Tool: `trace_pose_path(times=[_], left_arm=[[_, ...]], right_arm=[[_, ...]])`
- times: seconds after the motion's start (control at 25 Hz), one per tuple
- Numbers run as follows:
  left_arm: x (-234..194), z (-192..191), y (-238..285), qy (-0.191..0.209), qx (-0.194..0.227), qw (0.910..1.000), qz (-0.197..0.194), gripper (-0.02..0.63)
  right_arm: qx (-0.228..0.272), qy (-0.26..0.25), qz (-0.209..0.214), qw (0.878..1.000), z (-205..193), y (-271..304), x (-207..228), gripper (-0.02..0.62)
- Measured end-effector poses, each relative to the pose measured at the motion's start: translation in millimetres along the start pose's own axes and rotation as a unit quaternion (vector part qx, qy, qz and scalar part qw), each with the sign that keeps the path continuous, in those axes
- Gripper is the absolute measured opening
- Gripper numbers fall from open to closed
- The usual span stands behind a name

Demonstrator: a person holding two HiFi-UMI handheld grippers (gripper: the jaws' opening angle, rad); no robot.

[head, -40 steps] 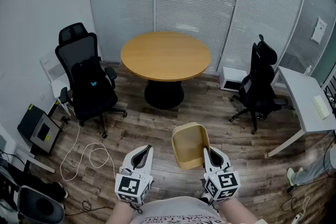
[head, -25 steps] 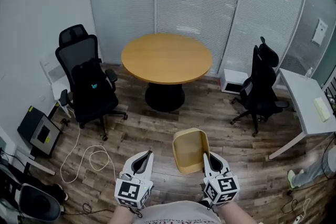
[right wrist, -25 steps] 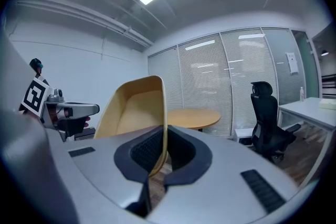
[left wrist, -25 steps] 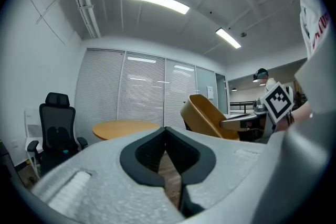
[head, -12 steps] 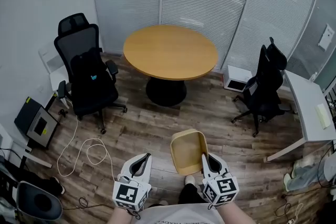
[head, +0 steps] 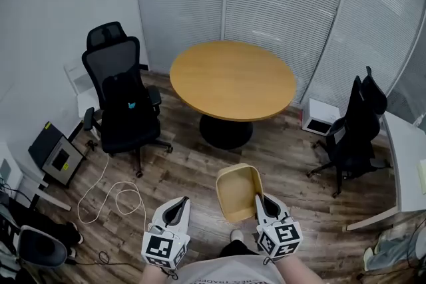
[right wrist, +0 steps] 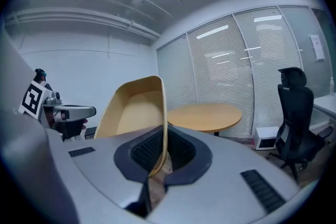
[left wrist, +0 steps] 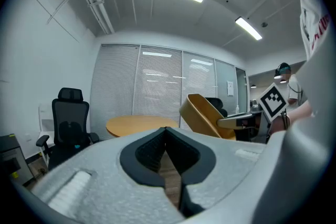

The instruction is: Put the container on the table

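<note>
A tan open container [head: 237,191] hangs above the wood floor, tilted, with my right gripper [head: 261,200] shut on its right rim. In the right gripper view the thin rim [right wrist: 164,113] runs down between the dark pads, and the container [right wrist: 134,110] rises to the left. My left gripper [head: 180,204] is shut with nothing in it, a hand's width left of the container. Its tips meet in the left gripper view [left wrist: 167,130], where the container [left wrist: 202,115] shows at the right. The round wooden table [head: 231,80] stands ahead, bare.
A black office chair [head: 123,100] stands left of the table, another black chair [head: 356,126] to its right. A white cable [head: 116,199] loops on the floor at the left by a grey box [head: 56,156]. A white desk corner [head: 406,163] sits at the far right.
The room has shifted rightward and downward in the head view as the person moves. Both grippers and the held container moved along with the person, keeping their places in the picture.
</note>
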State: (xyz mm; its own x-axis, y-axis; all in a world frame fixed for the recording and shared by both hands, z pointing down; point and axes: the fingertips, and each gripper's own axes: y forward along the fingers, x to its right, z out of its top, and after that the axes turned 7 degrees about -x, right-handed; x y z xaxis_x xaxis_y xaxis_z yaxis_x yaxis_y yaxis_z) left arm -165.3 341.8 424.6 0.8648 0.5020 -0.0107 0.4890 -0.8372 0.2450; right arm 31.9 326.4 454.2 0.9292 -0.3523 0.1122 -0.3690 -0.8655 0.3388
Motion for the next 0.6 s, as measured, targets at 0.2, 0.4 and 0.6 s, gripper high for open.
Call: trace_pose_path(times=[0.2, 0.4, 0.6], left_arm=[[1.5, 33.3, 68.3, -0.002, 0.011, 0.9995, 0.03, 0.006], [12.1, 54.3, 141.8, -0.002, 0.019, 0.9987, 0.046, 0.006], [20.8, 63.7, 194.3, 0.003, 0.004, 0.9993, 0.037, 0.006]], right_arm=[[-0.001, -0.008, 0.025, 1.0, 30.8, 43.9, 61.9, 0.018], [-0.003, -0.006, 0.036, 0.999, 46.8, 81.4, 130.5, 0.018], [-0.013, 0.012, 0.034, 0.999, 55.6, 111.6, 177.8, 0.018]])
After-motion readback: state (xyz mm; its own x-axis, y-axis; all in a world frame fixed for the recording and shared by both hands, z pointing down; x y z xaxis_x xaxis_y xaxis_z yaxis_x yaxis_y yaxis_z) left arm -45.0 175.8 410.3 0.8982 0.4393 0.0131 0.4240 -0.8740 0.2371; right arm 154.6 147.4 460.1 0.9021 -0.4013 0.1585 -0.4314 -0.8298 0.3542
